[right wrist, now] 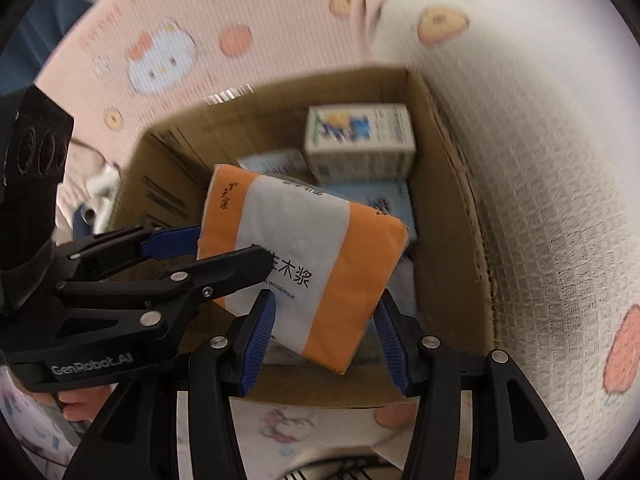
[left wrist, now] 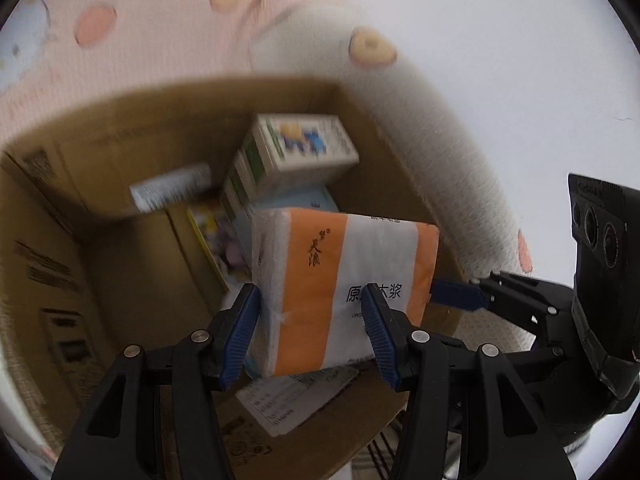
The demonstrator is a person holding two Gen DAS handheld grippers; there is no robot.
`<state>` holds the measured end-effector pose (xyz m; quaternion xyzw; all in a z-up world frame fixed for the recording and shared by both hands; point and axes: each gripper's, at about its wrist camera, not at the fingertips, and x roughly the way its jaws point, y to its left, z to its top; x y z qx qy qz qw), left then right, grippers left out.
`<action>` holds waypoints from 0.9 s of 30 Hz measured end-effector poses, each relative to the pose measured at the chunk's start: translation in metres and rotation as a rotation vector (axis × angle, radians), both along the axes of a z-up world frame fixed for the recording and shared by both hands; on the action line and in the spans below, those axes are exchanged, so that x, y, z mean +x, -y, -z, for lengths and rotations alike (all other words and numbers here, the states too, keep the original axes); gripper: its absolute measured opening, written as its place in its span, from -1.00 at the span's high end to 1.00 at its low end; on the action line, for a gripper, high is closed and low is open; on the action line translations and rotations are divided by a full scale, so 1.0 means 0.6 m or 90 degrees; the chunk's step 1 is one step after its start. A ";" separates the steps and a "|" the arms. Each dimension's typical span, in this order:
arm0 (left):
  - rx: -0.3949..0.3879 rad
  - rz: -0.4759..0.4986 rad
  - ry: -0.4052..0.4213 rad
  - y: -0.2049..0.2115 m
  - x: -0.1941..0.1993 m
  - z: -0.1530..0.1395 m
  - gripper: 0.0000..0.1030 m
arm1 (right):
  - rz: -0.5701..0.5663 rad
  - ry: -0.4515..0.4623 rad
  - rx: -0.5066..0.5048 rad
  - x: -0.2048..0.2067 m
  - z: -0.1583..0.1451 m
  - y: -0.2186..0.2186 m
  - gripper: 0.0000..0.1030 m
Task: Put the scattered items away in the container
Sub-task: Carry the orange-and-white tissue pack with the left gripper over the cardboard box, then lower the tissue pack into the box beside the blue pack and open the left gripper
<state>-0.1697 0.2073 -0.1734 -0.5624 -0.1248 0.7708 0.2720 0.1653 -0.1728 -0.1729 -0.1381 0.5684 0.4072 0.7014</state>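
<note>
An orange-and-white tissue pack [left wrist: 344, 280] [right wrist: 304, 256] hangs tilted over the open cardboard box [left wrist: 132, 280] [right wrist: 448, 184]. My left gripper [left wrist: 312, 320] is shut on it, one finger on its printed face and one behind; in the right wrist view the left gripper [right wrist: 228, 246] reaches in from the left. My right gripper [right wrist: 326, 332] is shut on the pack's lower corner and enters the left wrist view as the right gripper [left wrist: 468, 286] at the pack's right edge. Inside the box lie a white-and-green carton [left wrist: 304, 148] [right wrist: 360, 140] and a light blue pack [left wrist: 296, 204] [right wrist: 372, 196].
The box sits on a pink cartoon-print blanket [left wrist: 160, 20] [right wrist: 200, 40] beside a white waffle blanket [left wrist: 440, 160] [right wrist: 540, 200]. A white tube [left wrist: 172, 188] and a yellow-edged booklet [left wrist: 212, 236] lean inside the box. A shipping label [left wrist: 292, 396] is on the near flap.
</note>
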 end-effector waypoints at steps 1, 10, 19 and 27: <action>0.001 0.003 0.014 -0.004 -0.003 0.007 -0.09 | -0.005 -0.005 -0.013 0.003 0.004 -0.001 0.05; 0.057 0.010 0.122 -0.020 -0.032 0.057 -0.09 | -0.007 -0.036 -0.084 0.037 0.024 -0.007 0.05; -0.031 0.067 0.078 -0.021 -0.026 0.049 -0.09 | 0.012 -0.009 -0.128 0.043 0.012 0.000 0.06; -0.109 0.076 0.027 -0.011 -0.019 0.041 -0.09 | 0.042 -0.004 -0.113 0.037 -0.001 -0.014 0.06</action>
